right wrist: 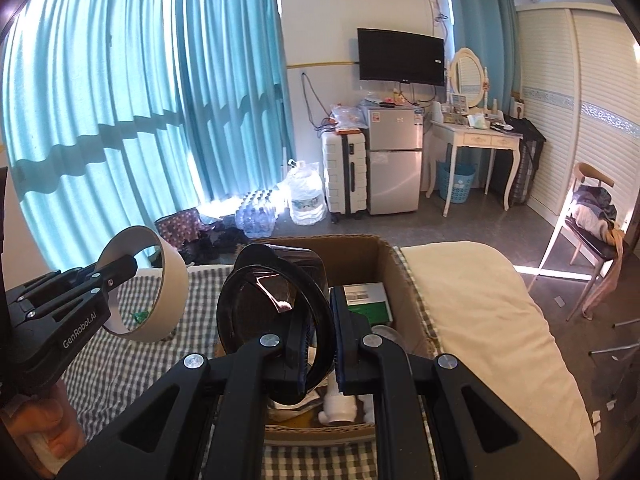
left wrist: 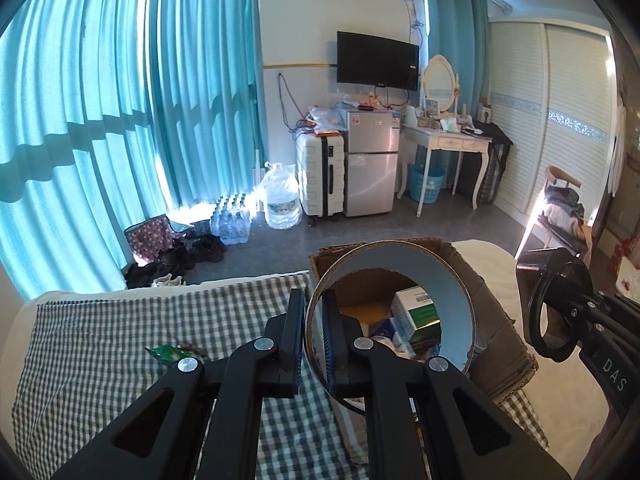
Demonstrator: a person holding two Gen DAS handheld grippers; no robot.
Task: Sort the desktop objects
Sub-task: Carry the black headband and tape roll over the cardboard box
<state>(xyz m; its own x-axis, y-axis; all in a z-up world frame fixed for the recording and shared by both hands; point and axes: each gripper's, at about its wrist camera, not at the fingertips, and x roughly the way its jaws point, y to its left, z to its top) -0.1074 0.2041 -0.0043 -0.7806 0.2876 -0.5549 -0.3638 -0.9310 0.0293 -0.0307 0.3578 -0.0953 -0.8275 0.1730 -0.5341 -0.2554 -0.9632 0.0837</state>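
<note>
My checked tablecloth [left wrist: 120, 328] spreads across the work surface, with the open cardboard box [left wrist: 496, 344] standing on it and reaching toward the cream blanket [right wrist: 480, 300] on the far right. Inside the box I can make out a green-and-white carton [left wrist: 420, 312] and, nearer the front wall, a white plastic piece [right wrist: 340, 406]. My left gripper [left wrist: 314, 340] is clamped on the wall of a wide tape roll [left wrist: 452, 292], 1 finger inside the ring and 1 outside, holding the roll upright in the air at the box's left edge, so the box contents show through its hole. My right gripper [right wrist: 320, 344] is closed tight on the rim of a black round lidded container [right wrist: 260, 312], which hangs tilted above the open box. From the left wrist camera, that container [left wrist: 556, 304] sits just right of the box. A small green wrapper [left wrist: 168, 354] lies alone on the cloth, well left of the box.
</note>
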